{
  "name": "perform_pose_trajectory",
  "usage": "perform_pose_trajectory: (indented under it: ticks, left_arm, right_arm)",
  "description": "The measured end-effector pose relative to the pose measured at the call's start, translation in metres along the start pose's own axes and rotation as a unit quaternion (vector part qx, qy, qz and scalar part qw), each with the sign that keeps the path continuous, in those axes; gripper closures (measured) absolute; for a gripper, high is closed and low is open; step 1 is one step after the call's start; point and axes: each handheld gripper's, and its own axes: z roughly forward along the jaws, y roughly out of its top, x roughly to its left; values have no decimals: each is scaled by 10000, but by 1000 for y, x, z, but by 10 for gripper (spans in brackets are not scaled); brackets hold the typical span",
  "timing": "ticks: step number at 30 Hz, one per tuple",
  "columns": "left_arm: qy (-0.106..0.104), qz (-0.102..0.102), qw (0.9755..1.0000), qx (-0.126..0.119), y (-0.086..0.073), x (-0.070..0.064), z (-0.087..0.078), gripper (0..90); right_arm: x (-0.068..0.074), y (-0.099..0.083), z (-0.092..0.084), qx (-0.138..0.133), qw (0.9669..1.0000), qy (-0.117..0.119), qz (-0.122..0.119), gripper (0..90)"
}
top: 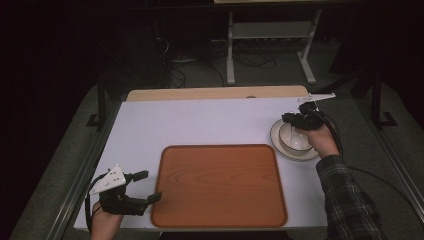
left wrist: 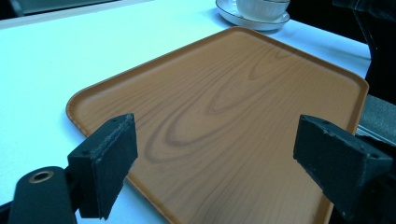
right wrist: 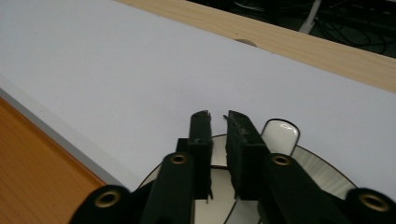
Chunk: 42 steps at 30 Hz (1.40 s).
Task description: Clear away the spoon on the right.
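A white cup [top: 295,139] stands on a dark-rimmed white saucer [top: 278,145] at the right of the white table. My right gripper [top: 299,119] is over the cup's far side. In the right gripper view its jaws [right wrist: 218,115] stand nearly together on the cup's wall, beside the cup's handle [right wrist: 280,135], with the saucer [right wrist: 322,168] below. An orange wood-grain tray [top: 219,185] lies bare at the middle front. My left gripper [top: 148,186] rests at the tray's left edge, open and holding nothing. In its own view the left gripper [left wrist: 217,140] faces the tray [left wrist: 224,102], with the cup [left wrist: 261,7] far off.
The white table top [top: 200,120] has a pale wooden strip [top: 215,93] along its far edge. Beyond it are a dark floor, cables and a white metal frame [top: 270,35]. A plaid sleeve [top: 350,200] comes in at the lower right.
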Motion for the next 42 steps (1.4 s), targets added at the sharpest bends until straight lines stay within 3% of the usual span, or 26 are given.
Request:
perform_pose_trajectory:
  ticks: [4, 21, 42]
  left_arm:
    - [-5, -5, 10000, -3, 0, 0, 0, 133]
    - [-16, -7, 10000, 0, 0, 0, -1, 133]
    - [-12, -8, 10000, 3, 0, 0, -1, 133]
  right_arm:
    - [-6, 0, -2, -28, 9999, -60, 131, 895]
    - [-18, -4, -2, 99, 9992, -284, 262, 897]
    - [-35, -12, -20, 134, 9972, -581, 461, 897]
